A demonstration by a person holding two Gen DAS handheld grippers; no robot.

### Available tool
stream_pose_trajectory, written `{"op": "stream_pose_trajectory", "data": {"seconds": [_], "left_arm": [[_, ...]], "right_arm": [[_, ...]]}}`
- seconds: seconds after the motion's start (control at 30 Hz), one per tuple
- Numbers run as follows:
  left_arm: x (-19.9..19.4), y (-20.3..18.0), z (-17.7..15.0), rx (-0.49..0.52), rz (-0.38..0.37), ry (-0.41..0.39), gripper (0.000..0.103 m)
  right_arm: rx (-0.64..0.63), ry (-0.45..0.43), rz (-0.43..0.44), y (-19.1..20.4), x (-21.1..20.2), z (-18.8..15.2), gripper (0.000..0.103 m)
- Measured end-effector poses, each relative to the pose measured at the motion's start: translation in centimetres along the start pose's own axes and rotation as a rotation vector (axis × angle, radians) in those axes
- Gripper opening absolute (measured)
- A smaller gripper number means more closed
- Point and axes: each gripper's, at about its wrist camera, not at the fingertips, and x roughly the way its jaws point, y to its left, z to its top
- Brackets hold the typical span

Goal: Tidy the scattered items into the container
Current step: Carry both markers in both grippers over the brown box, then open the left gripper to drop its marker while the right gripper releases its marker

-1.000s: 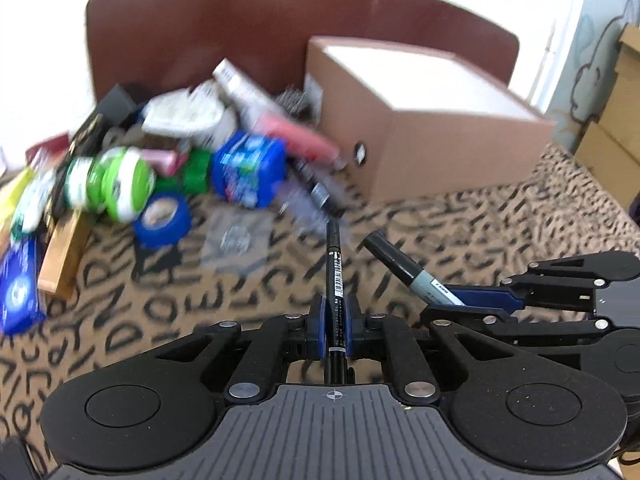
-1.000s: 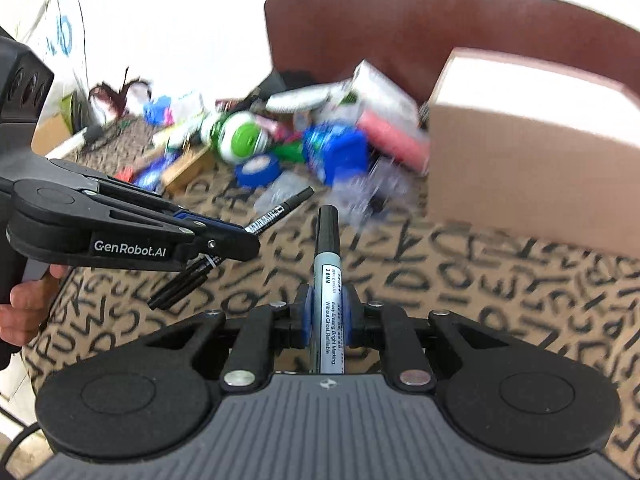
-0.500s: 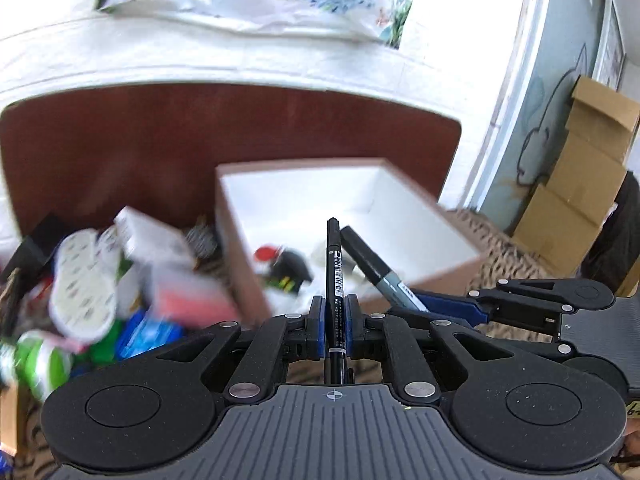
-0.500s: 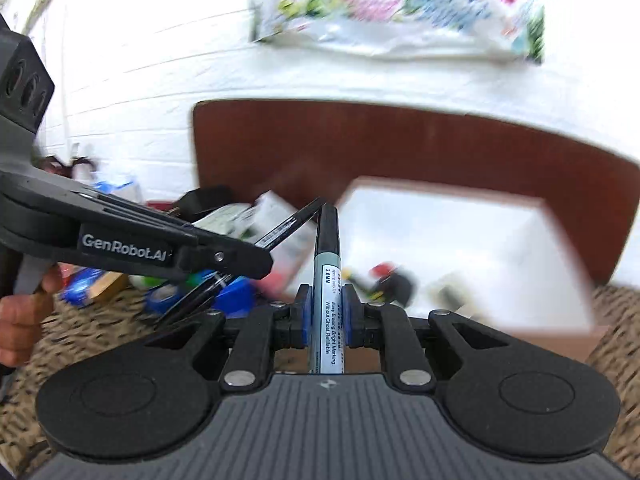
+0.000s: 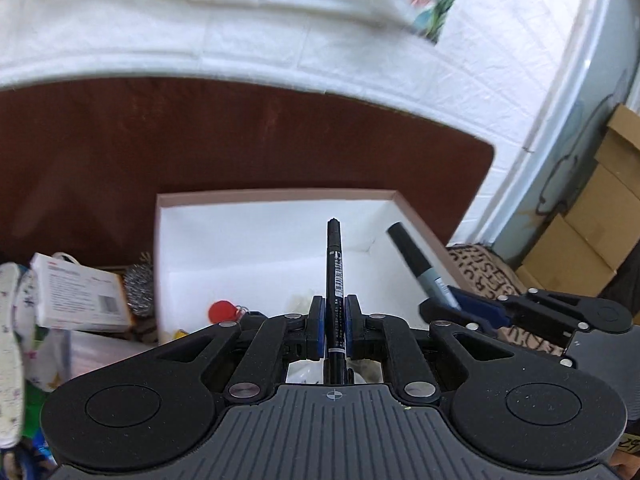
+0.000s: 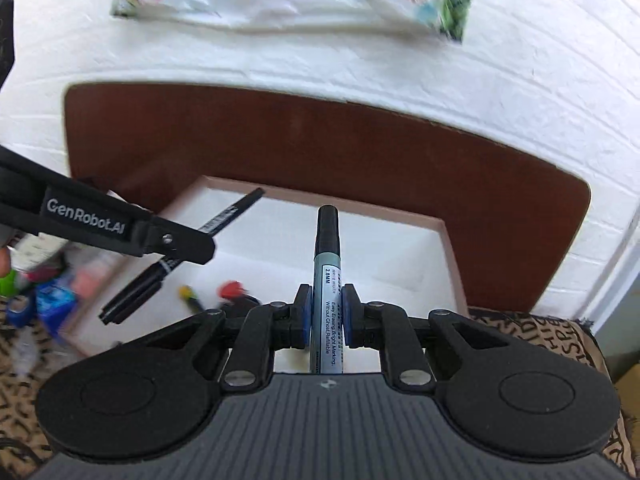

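My left gripper [image 5: 334, 320] is shut on a thin black pen [image 5: 334, 264] that points forward over the open cardboard box [image 5: 276, 196] with a white inside. My right gripper [image 6: 325, 312] is shut on a grey whiteboard marker [image 6: 327, 272] with a black cap, also held above the box [image 6: 448, 248]. In the left wrist view the right gripper [image 5: 460, 304] and its marker [image 5: 420, 264] are at the right. In the right wrist view the left gripper [image 6: 188, 246] and its pen [image 6: 224, 220] are at the left. A red tag [image 5: 222, 312] and other small items lie inside the box.
Scattered items lie left of the box: a white carton [image 5: 76, 296], a silver scrubber [image 5: 138, 286], blue packs [image 6: 54, 304]. A brown board [image 5: 240, 140] stands behind the box against a white brick wall. Cardboard boxes [image 5: 592, 240] are stacked at the right. The cloth [image 6: 560, 332] has a letter pattern.
Both grippers have lifted and moved forward from the cloth to above the open box, each still holding its pen. The box inside now fills the middle of both views.
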Motion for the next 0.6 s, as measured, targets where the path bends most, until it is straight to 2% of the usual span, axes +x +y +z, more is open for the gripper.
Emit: {"op": "stream_pose_trajectory", "data": {"seconds": [0.2, 0.3, 0.47, 0.53, 0.6], "left_arm": [[5.4, 0.1, -0.2, 0.004, 0.045, 0.088, 0.006], [7.5, 0.7, -0.1, -0.028, 0.053, 0.135, 0.007], [9.2, 1.3, 0.0, -0.033, 0.047, 0.17, 0.008], [9.6, 1.4, -0.1, -0.019, 0.065, 0.168, 0.015], [10.0, 1.5, -0.1, -0.023, 0.07, 0.179, 0.015]], "right_arm": [[-0.007, 0.093, -0.032, -1.8, 4.2, -0.8, 0.017], [-0.026, 0.153, -0.042, -2.3, 6.3, -1.0, 0.017], [-0.049, 0.253, -0.046, -2.7, 9.2, -1.1, 0.017], [-0.045, 0.288, -0.034, -2.6, 10.0, -1.0, 0.017], [-0.05, 0.309, -0.045, -2.5, 10.8, -0.9, 0.017]]}}
